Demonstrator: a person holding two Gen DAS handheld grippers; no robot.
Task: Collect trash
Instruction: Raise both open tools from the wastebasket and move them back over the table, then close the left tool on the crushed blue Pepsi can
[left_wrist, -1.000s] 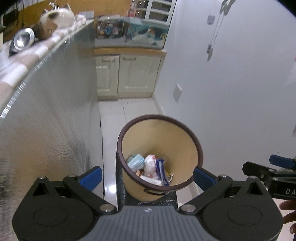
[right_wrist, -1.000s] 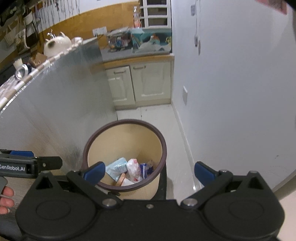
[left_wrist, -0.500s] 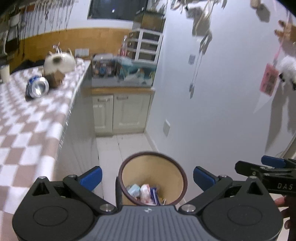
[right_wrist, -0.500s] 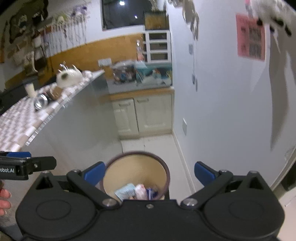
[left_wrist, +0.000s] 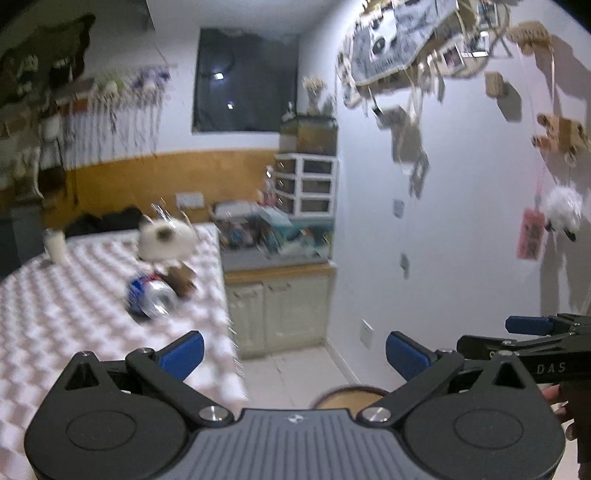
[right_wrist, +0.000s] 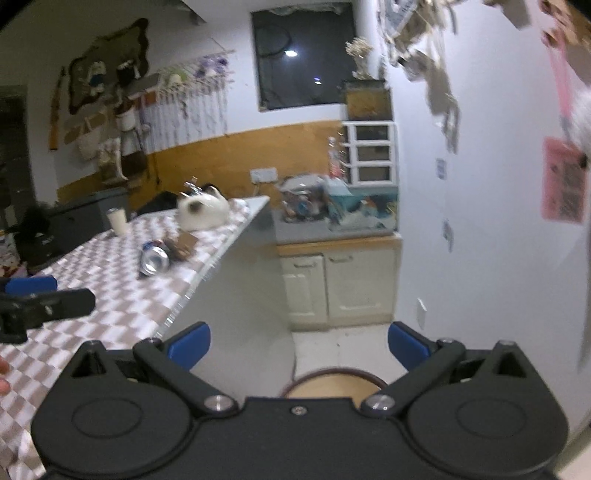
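Motion blur smears the whole left wrist view: the crushed can (left_wrist: 151, 295) on the checkered bench (left_wrist: 74, 314) shows only as a blue and silver smudge, and the brown thing just behind it cannot be identified. The white teapot (left_wrist: 166, 242) has no clear outline. The waste bin (left_wrist: 349, 397) is mostly hidden behind the left tongs' body, only a sliver of its rim and pale inner wall showing; its contents are out of sight. In the right wrist view the bin (right_wrist: 334, 384) is likewise cut off by the right tongs' body. The clutter on the far counter (right_wrist: 332, 210) is too blurred to name.
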